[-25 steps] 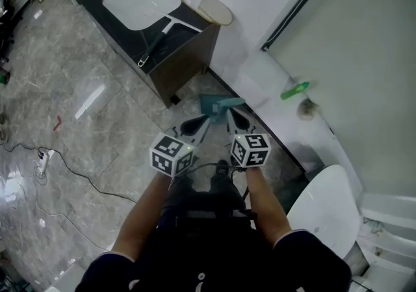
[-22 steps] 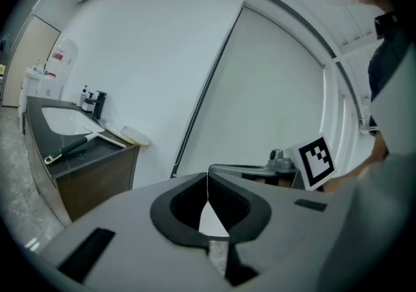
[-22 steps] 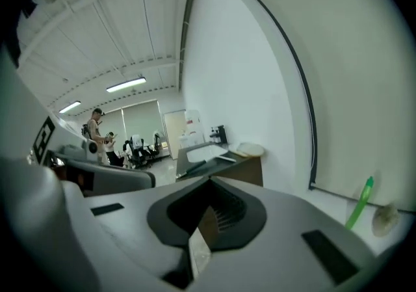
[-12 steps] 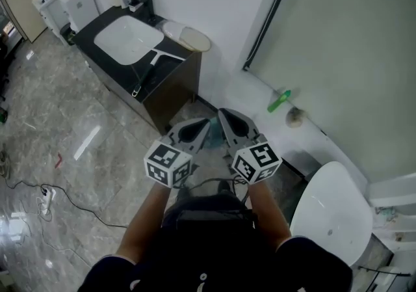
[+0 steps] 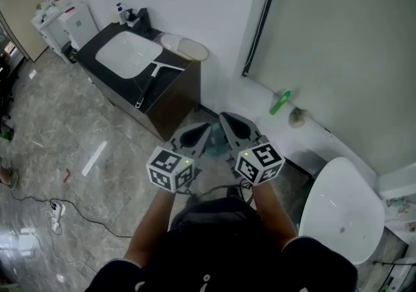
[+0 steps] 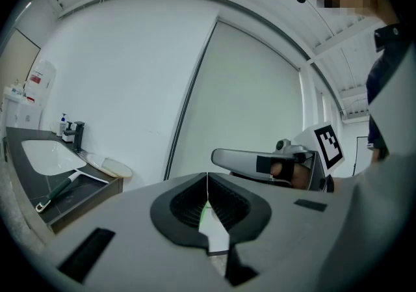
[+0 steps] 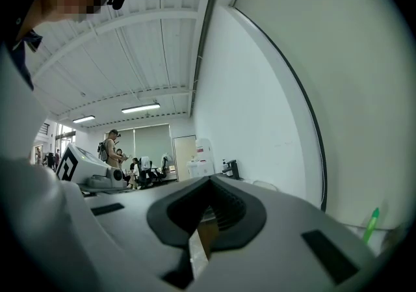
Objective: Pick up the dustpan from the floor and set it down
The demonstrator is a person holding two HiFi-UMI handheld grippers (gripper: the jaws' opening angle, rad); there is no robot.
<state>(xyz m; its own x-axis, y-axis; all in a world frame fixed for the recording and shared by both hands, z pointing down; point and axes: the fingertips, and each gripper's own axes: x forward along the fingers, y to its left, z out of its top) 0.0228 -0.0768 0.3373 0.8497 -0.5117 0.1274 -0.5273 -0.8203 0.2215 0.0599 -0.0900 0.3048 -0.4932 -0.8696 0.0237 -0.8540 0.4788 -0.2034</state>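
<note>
- Left gripper point(image 6: 208, 183): jaws are meeting along a thin line and are gripping nothing. It is pointing about level.
- Right gripper point(image 7: 209, 186): jaws are pressing fully together and are also carrying nothing. It is sitting level beside the left one.
- Dustpan point(image 5: 217, 141): a teal sliver is showing between the two grippers in the head view. It seems to be lying on the floor point(image 5: 97, 154) at the foot of the wall point(image 5: 214, 17), clear of both grippers and mostly hidden by them.
- Handling, as judged: it is looking like thin moulded plastic, so light, stiff and somewhat slick, and likely to pivot if pinched off-centre. The handle is looking like the best hold, then a side rim. The handle is not showing, so its direction cannot be told.
- Bench point(image 5: 172, 86): it is standing well apart to the left and carrying a white basin.
- Change over the last second: both grippers were lower, with the dustpan in plain view just past their tips. Now they are riding higher and covering most of it. The jaws are staying shut, and the dustpan is keeping its place by the wall.
</note>
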